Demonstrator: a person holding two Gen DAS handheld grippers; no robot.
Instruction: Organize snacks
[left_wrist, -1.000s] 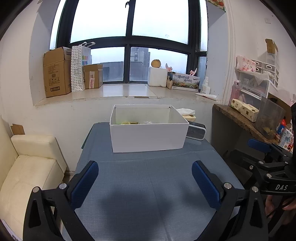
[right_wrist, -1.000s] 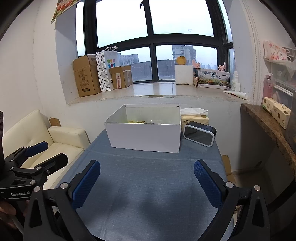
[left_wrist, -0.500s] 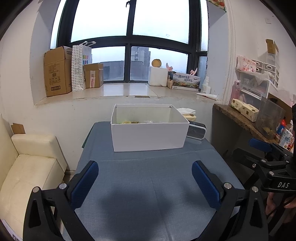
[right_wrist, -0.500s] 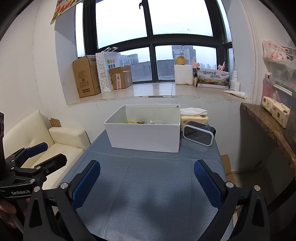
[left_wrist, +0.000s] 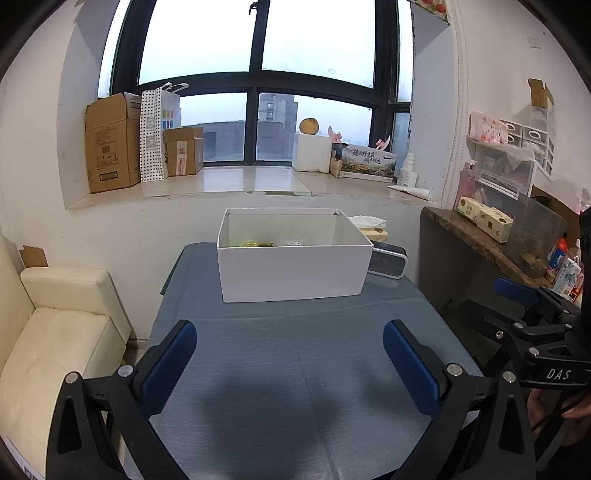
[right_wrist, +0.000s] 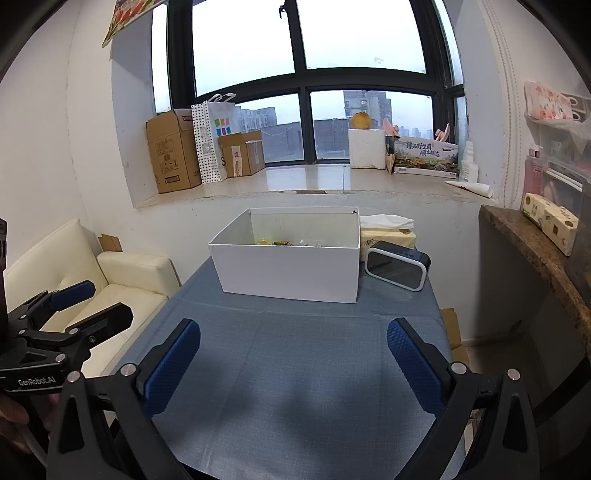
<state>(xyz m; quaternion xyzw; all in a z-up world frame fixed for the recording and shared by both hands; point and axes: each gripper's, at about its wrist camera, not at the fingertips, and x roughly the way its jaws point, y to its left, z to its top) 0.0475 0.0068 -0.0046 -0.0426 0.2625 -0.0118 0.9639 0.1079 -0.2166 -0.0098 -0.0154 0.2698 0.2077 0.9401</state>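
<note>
A white open box (left_wrist: 291, 271) stands at the far end of the blue-grey table (left_wrist: 295, 369); it also shows in the right wrist view (right_wrist: 288, 269). Several snacks (left_wrist: 258, 243) lie inside it, mostly hidden by its front wall; they also show in the right wrist view (right_wrist: 280, 242). My left gripper (left_wrist: 290, 354) is open and empty over the near table. My right gripper (right_wrist: 293, 354) is open and empty too. Each gripper shows at the edge of the other's view, the right one (left_wrist: 524, 306) and the left one (right_wrist: 74, 306).
A black clock (right_wrist: 397, 265) and a tissue pack (right_wrist: 388, 230) stand right of the box. A cream sofa (left_wrist: 55, 332) is left of the table. A wooden shelf (left_wrist: 491, 243) with items is on the right. Cardboard boxes (left_wrist: 110, 147) stand on the windowsill.
</note>
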